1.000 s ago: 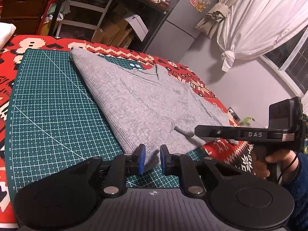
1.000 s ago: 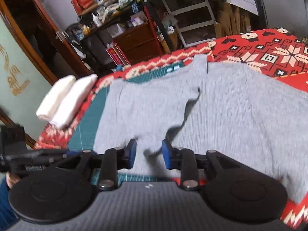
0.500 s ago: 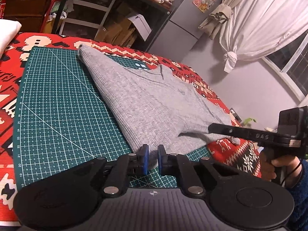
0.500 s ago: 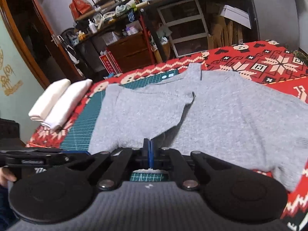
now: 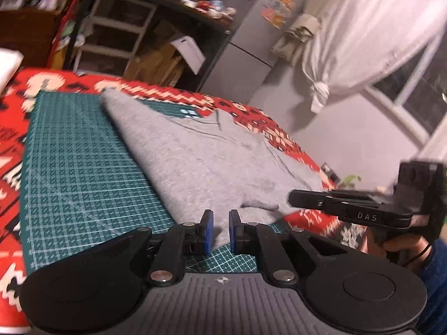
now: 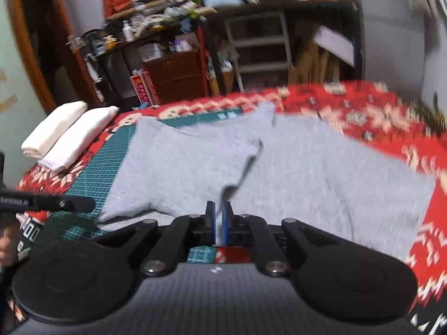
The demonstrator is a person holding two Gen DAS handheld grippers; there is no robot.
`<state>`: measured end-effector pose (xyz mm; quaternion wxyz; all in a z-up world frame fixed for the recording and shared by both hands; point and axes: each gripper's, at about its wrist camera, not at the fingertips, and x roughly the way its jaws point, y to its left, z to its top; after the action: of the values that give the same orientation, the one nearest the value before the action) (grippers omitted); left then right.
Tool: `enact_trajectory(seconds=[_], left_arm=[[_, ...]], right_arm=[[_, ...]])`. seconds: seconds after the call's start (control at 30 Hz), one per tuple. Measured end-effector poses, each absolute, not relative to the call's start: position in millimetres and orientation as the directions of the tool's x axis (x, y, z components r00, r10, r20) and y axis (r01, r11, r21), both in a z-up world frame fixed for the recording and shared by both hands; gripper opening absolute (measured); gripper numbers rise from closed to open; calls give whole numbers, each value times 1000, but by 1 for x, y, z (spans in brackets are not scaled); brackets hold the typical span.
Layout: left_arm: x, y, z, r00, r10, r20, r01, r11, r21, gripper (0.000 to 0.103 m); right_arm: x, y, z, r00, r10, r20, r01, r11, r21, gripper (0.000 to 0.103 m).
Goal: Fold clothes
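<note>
A grey knit shirt (image 5: 195, 167) lies spread over a green cutting mat (image 5: 78, 173) and a red patterned blanket (image 5: 11, 145). My left gripper (image 5: 220, 231) is at the shirt's near hem, narrowly shut with grey cloth between its blue pads. In the right wrist view the shirt (image 6: 307, 173) has one side folded over its body. My right gripper (image 6: 220, 223) pinches a thin edge of the hem, and its jaws are opening slightly. Each gripper shows in the other's view: the right gripper (image 5: 349, 206) and the left gripper (image 6: 47, 203).
Two folded white cloths (image 6: 69, 131) lie at the far left of the blanket (image 6: 377, 111). Cluttered shelves, drawers and boxes stand behind the bed. A fridge and a white curtain (image 5: 363, 42) are at the right. A hand (image 5: 402, 245) holds the right gripper.
The right gripper went from open over the hem to pinched on its edge and shifted a little. The left gripper's pads drew closer on the hem.
</note>
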<state>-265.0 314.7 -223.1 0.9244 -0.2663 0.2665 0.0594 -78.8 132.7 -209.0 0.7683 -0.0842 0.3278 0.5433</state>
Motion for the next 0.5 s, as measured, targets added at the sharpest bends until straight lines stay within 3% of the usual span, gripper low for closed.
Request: enact_trajectory(seconds=[0.13, 0.5], left_arm=[[-256, 307, -227, 833, -6, -553, -270, 868, -416, 10], [-252, 313, -237, 805, -19, -593, -292, 857, -424, 10]], right_arm=[[-97, 150, -211, 96, 793, -601, -925, 294, 240, 9], [-123, 212, -219, 62, 773, -632, -961, 217, 171, 10]])
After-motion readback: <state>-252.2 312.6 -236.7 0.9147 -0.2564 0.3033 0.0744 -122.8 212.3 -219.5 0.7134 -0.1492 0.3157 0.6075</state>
